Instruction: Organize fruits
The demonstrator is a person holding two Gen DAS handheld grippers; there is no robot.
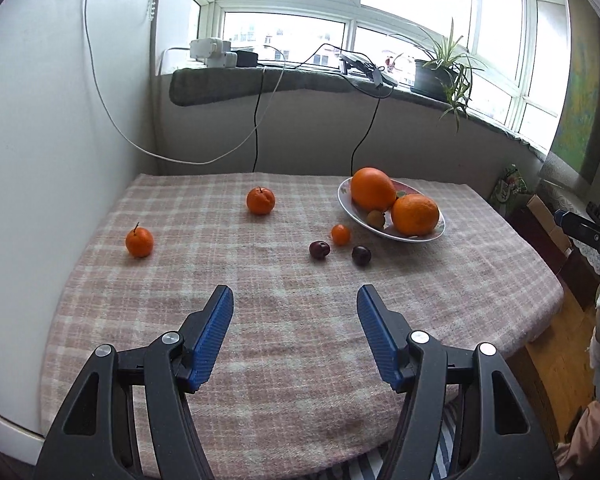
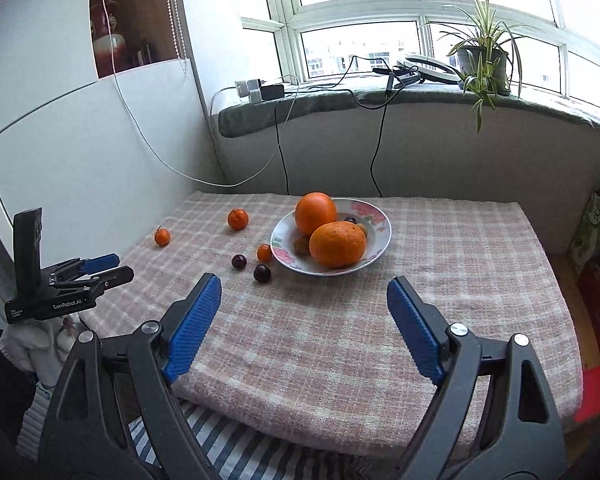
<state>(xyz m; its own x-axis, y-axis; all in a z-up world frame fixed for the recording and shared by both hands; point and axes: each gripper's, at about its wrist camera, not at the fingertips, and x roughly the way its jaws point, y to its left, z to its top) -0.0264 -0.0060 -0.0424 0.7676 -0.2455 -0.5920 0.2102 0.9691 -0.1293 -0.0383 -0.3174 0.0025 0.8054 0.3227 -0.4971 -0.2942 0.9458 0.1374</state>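
A: Status of my grippers?

B: Left gripper [image 1: 296,300] and right gripper [image 2: 304,292] both spread, nothing between the pads, low over the near cloth [image 1: 300,360].

A: Fruit?

B: The plate [image 2: 380,236] holds two oranges and some small fruit. Loose on the cloth: two plums [image 1: 319,249] [image 1: 361,255], a tiny orange [image 1: 340,235], and two mandarins [image 1: 261,200] [image 1: 139,242] well apart, leftward. I judge five left.

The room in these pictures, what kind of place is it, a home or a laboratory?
Most likely a home, a lived-in corner by a window. A table under a checked cloth carries a flowered bowl of fruit, a potted plant stands on the windowsill, and chargers with cables lie there too.
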